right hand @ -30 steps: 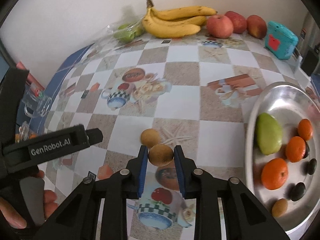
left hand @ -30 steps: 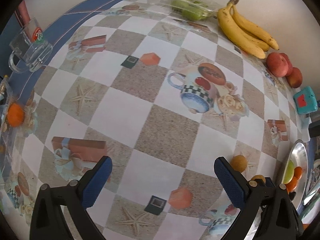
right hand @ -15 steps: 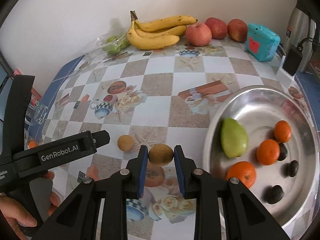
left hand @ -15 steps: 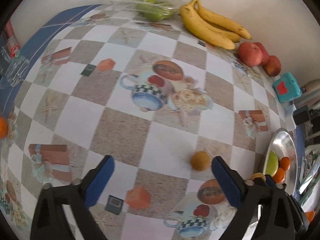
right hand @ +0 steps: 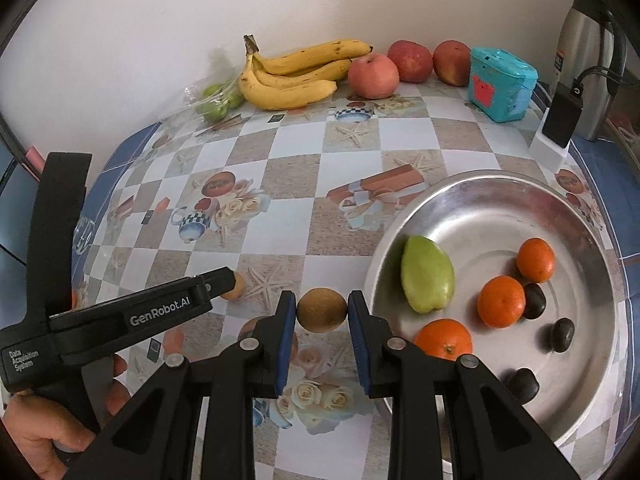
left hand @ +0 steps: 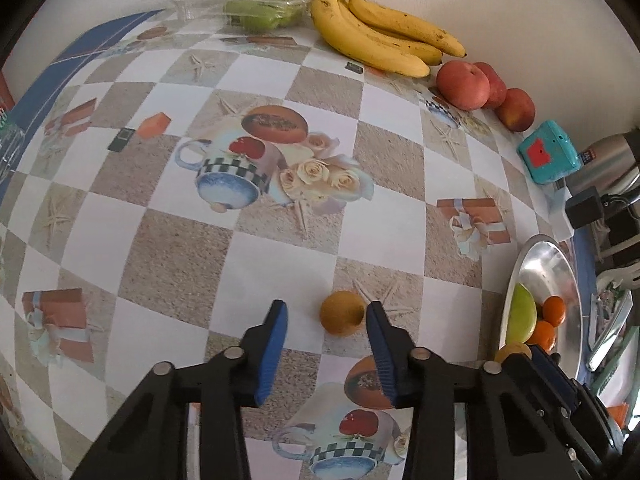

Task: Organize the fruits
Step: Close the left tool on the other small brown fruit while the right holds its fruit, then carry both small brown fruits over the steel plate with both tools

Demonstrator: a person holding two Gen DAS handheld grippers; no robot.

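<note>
My right gripper (right hand: 322, 312) is shut on a brown kiwi (right hand: 322, 309) and holds it above the tablecloth, just left of the steel bowl (right hand: 520, 196). The bowl holds a green mango (right hand: 427, 274), three oranges and several dark fruits. My left gripper (left hand: 326, 314) is open around a small round yellow-brown fruit (left hand: 342, 312) on the table; the fruit lies close to the right finger. In the right wrist view the left gripper (right hand: 218, 280) partly hides that fruit (right hand: 236, 286).
Bananas (left hand: 380, 36), red apples (left hand: 464, 84), bagged green fruit (left hand: 260, 12) and a teal box (left hand: 548, 156) line the far wall. A kettle (right hand: 588, 60) and black charger (right hand: 562, 120) stand at the right. The bowl sits near the table's right edge.
My left gripper has narrowed and moved in around the yellow-brown fruit. My right gripper has carried the kiwi to the right, closer to the bowl.
</note>
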